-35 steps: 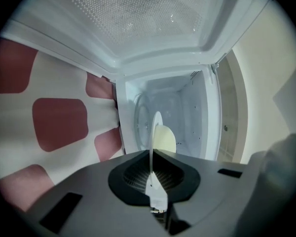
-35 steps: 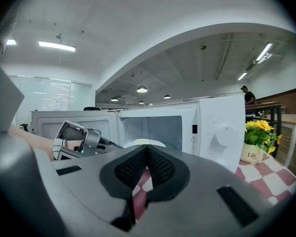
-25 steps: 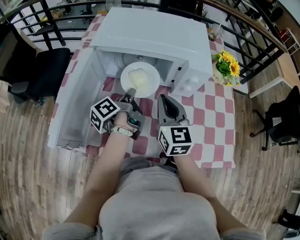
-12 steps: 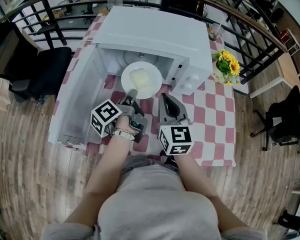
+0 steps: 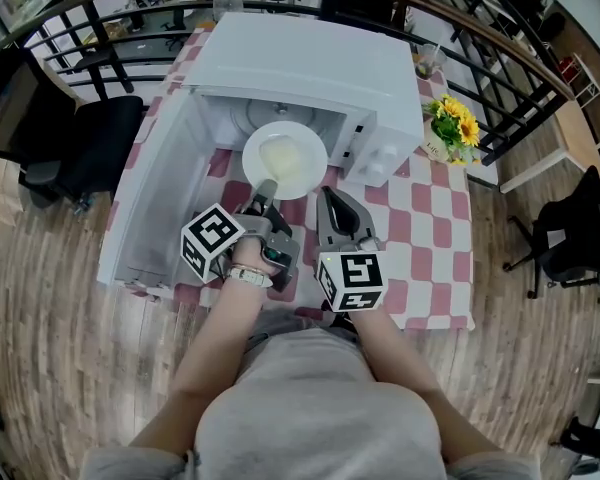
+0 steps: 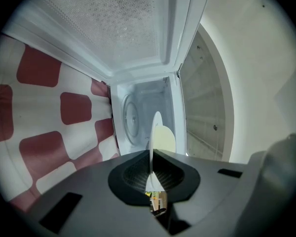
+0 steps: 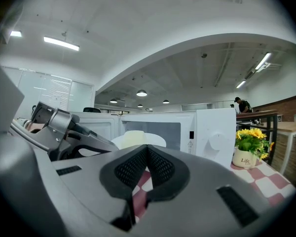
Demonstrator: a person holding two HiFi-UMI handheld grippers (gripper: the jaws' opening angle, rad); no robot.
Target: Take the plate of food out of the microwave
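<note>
White plate (image 5: 302, 140) with pale food (image 5: 280, 155): at the microwave (image 5: 310, 63) mouth, near rim clamped in left gripper (image 5: 264, 189) jaws. Right gripper (image 5: 329, 200): jaws together, empty, over the table (image 5: 420, 230). Step: withdrawal. Next, likely: level pull, then set-down.

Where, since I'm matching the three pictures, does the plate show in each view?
Head view: the plate is upper centre, at the mouth of the microwave, with its near rim pinched by the left gripper.
Left gripper view: centre, edge-on, a thin white upright sliver clamped in that gripper.
Right gripper view: slightly left of centre, just above the right gripper.
Shared landmark: the white microwave, behind the plate in every view.
</note>
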